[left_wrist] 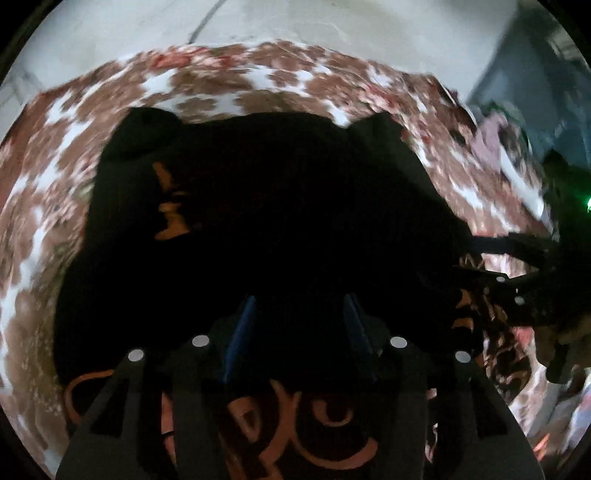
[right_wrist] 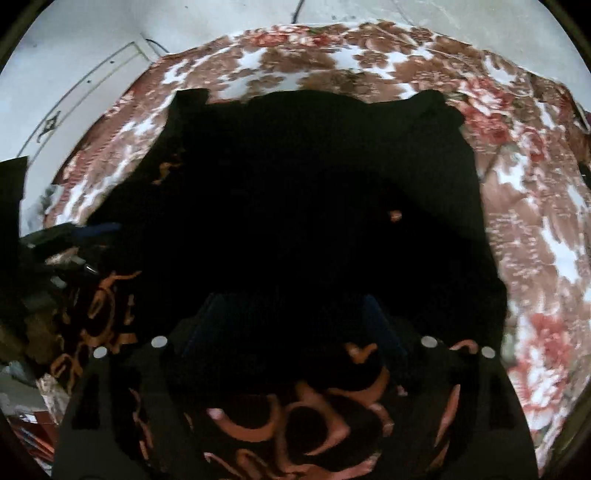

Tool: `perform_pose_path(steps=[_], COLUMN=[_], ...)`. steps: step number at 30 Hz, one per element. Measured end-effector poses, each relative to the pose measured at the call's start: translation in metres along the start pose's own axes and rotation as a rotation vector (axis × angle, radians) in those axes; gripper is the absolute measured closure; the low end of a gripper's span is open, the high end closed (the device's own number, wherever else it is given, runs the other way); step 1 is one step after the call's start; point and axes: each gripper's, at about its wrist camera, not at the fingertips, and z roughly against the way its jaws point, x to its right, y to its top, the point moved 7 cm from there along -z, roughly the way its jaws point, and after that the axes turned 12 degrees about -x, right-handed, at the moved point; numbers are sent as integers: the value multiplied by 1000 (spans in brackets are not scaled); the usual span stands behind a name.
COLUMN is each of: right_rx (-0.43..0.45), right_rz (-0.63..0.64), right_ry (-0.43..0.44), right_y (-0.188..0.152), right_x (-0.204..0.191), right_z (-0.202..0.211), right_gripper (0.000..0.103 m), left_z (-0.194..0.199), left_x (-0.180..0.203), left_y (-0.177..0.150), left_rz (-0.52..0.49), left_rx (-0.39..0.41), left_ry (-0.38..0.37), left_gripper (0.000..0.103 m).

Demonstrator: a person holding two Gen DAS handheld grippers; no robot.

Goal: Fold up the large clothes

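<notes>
A large black garment with orange lettering lies spread on a floral bedspread and fills the middle of both views. My left gripper hovers above the near part of the garment, its blue-padded fingers apart with nothing pinched between them. My right gripper stands wide open over the same garment, with the orange print just below it. In the left wrist view the right gripper reaches in from the right edge. The left gripper shows at the left edge of the right wrist view.
The brown, white and red bedspread extends past the garment on all far sides. A pale wall rises behind the bed. A pinkish cloth heap lies at the bed's right end. Clutter sits low at the left.
</notes>
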Motion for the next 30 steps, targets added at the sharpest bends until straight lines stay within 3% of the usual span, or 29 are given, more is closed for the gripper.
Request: perform_pose_path(steps=[6, 10, 14, 17, 23, 30], right_rx=[-68, -35, -13, 9, -19, -76], right_rz=[18, 38, 0, -3, 16, -89], right_ry=[-42, -71, -31, -37, -106, -198], right_y=[-23, -33, -38, -54, -108, -179], right_x=[4, 2, 4, 6, 15, 56], right_z=[-55, -61, -32, 1, 49, 59], right_gripper=[25, 25, 25, 18, 17, 17], left_z=[-62, -70, -36, 11, 72, 102], left_x=[6, 9, 8, 4, 0, -49], left_y=[-16, -24, -21, -35, -95, -186], left_rz=[-4, -38, -16, 10, 43, 131], left_rx=[-101, -86, -70, -35, -68, -153], left_ry=[33, 77, 102, 102, 170, 238], left_gripper=[54, 52, 53, 52, 47, 42])
